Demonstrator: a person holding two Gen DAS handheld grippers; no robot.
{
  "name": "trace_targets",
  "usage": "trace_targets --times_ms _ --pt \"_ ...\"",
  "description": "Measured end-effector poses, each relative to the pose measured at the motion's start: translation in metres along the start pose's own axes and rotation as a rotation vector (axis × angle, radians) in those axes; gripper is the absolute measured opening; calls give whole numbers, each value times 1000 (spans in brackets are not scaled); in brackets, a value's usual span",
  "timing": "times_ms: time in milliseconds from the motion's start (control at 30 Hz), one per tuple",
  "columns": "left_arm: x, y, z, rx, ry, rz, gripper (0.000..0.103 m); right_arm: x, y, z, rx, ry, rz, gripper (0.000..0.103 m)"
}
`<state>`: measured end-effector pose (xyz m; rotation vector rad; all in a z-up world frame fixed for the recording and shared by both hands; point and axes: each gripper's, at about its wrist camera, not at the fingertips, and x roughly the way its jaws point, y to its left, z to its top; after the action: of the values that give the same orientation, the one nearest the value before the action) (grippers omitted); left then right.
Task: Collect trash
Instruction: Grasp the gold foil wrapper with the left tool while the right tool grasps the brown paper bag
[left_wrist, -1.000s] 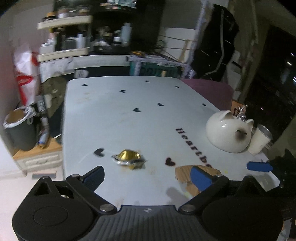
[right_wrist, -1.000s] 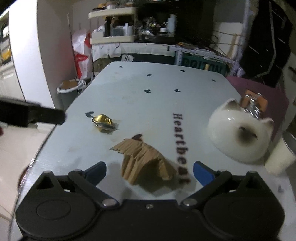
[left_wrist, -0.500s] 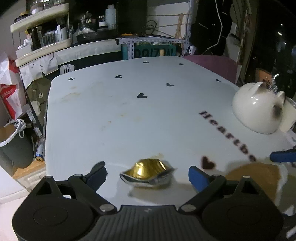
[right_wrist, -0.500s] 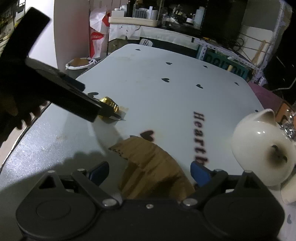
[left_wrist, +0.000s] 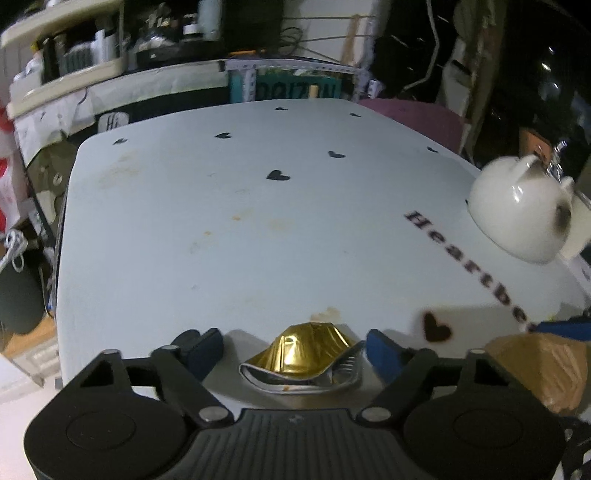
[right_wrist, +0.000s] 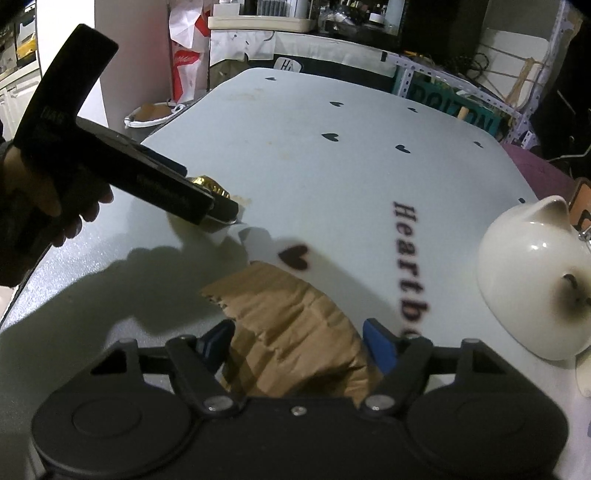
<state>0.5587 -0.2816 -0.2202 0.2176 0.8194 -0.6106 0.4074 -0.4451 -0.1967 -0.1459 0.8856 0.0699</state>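
your left gripper (left_wrist: 295, 349) is down near the table's (left_wrist: 258, 229) near edge, jaws closing with the capsule (left_wrist: 308, 354) between them; its crushed foil rim looks to touch the right pad (left_wrist: 382, 352), while a gap shows at the left pad, so it is not yet clamped. your right gripper (right_wrist: 297, 341) is closing over the cardboard (right_wrist: 291, 325); the scrap fills the space between the pads, but you cannot tell whether they press on it yet. the two pieces of trash lie near each other at your end of the table, the cardboard to the capsule's right.

beyond them the top is open all the way to the far edge, with only printed hearts, lettering and a few brown stains. a white cat-eared bowl (right_wrist: 535, 280) sits upside down by the right edge. a bin (right_wrist: 151, 116) stands on the floor off the left side, and cluttered shelves (left_wrist: 66, 70) stand behind.

in the right view your left hand (right_wrist: 51, 199) and its gripper cover most of the capsule. the cardboard's near end is hidden under the gripper body. the room is dim and the far clutter is blurred.
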Motion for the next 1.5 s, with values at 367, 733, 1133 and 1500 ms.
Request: trace_targets --times_ms 367,733,1133,1500 --pt "-21 -13 -9 -44 51 -61 35 -12 -2 -7 81 20 -28 64" --pt "-65 -32 -36 -115 88 -52 23 -44 -6 -25 207 35 -35 60" --pt "-125 -70 -80 -188 115 -85 22 -94 9 -55 276 54 -22 59" --pt "-148 -94 -146 -261 200 -121 38 -135 22 -95 310 95 -18 60"
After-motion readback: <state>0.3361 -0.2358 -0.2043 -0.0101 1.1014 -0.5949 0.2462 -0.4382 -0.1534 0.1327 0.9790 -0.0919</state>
